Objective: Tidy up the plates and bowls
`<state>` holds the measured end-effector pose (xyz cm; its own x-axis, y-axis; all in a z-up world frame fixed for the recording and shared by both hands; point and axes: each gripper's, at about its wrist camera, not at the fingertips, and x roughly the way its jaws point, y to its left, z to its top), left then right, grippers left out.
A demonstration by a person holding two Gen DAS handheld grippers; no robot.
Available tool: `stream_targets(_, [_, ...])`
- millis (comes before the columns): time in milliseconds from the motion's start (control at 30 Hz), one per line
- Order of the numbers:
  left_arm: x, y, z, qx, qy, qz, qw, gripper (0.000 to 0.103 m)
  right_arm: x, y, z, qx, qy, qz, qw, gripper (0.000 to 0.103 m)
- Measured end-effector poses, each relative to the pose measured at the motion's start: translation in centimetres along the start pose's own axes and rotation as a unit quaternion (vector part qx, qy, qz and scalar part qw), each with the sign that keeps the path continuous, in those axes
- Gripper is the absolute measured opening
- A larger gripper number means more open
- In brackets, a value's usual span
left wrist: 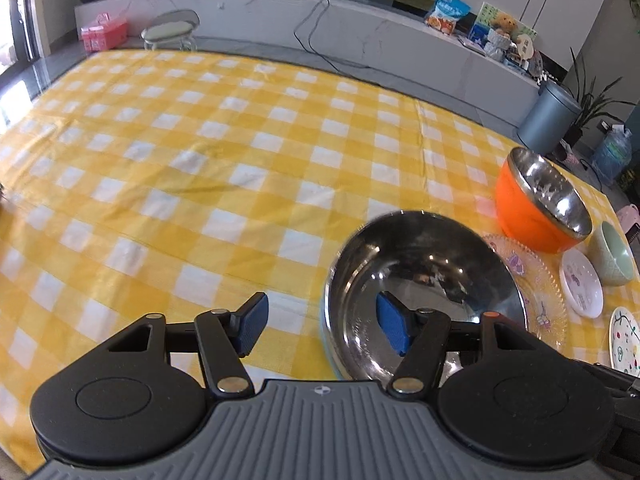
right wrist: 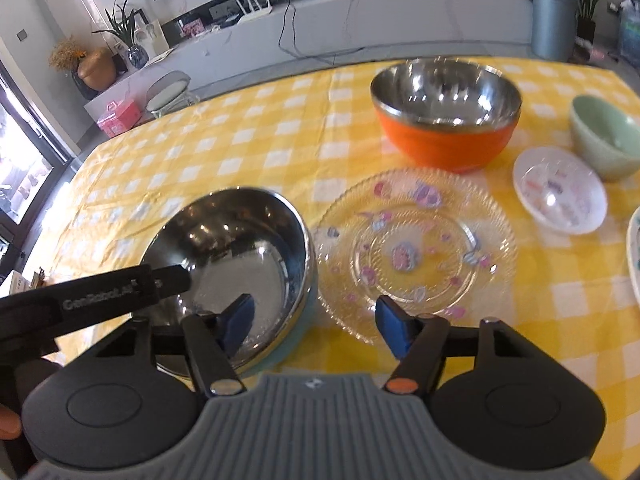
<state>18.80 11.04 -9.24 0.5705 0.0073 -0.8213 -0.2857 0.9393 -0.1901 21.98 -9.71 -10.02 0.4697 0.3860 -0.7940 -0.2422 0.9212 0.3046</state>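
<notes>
A steel bowl with a pale blue outside (left wrist: pixel 424 280) (right wrist: pixel 236 252) sits on the yellow checked tablecloth. My left gripper (left wrist: pixel 322 326) is open; its jaws straddle the bowl's near-left rim, one pad inside, one outside. My right gripper (right wrist: pixel 316 326) is open, above the bowl's right rim and the edge of a clear glass plate (right wrist: pixel 416 252) (left wrist: pixel 540 292). An orange bowl with a steel inside (right wrist: pixel 444 112) (left wrist: pixel 540 204), a green bowl (right wrist: pixel 604 136) (left wrist: pixel 612 256) and a small white dish (right wrist: pixel 560 194) (left wrist: pixel 580 284) stand behind.
A patterned white plate (left wrist: pixel 624 340) (right wrist: pixel 634 256) lies at the right edge. The left gripper's body (right wrist: pixel 100 300) reaches in from the left in the right wrist view. The tablecloth (left wrist: pixel 200 160) stretches far left. Beyond the table are a stool (left wrist: pixel 170 30) and a grey bin (left wrist: pixel 548 116).
</notes>
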Motion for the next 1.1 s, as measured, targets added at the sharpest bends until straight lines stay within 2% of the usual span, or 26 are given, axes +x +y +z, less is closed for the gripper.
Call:
stream_targets(200, [0.7, -0.4, -0.3, 0.008, 0.010, -0.004, 0.9999, 0.046, 0.7, -0.3, -0.3, 0.009, 0.003, 0.010, 1.000, 0.049])
stream_targets(267, [0.9, -0.4, -0.4, 0.010, 0.013, -0.003, 0.9999, 0.032, 0.7, -0.4, -0.3, 0.016, 0.005, 0.021, 1.000, 0.044])
stream_targets(367, [1.0, -0.3, -0.5, 0.009, 0.013, -0.015, 0.9998, 0.021, 0.9, -0.5, -0.3, 0.027, 0.007, 0.039, 0.999, 0.031])
stream_targets(433, [0.8, -0.3, -0.5, 0.010, 0.010, -0.018, 0.9997, 0.016, 0.9, -0.5, -0.4, 0.032, 0.007, 0.046, 0.998, 0.029])
stream_targets(767, [-0.6, -0.7, -0.5, 0.002, 0.000, -0.019, 0.9998, 0.013, 0.0, -0.7, -0.6, 0.049, 0.010, 0.040, 0.998, 0.023])
stream_targets(1100, [-4.7, -3.2, -1.6, 0.004, -0.014, -0.034, 0.9993, 0.013, -5.3, -1.9, -1.0, 0.049, -0.019, 0.037, 0.998, 0.022])
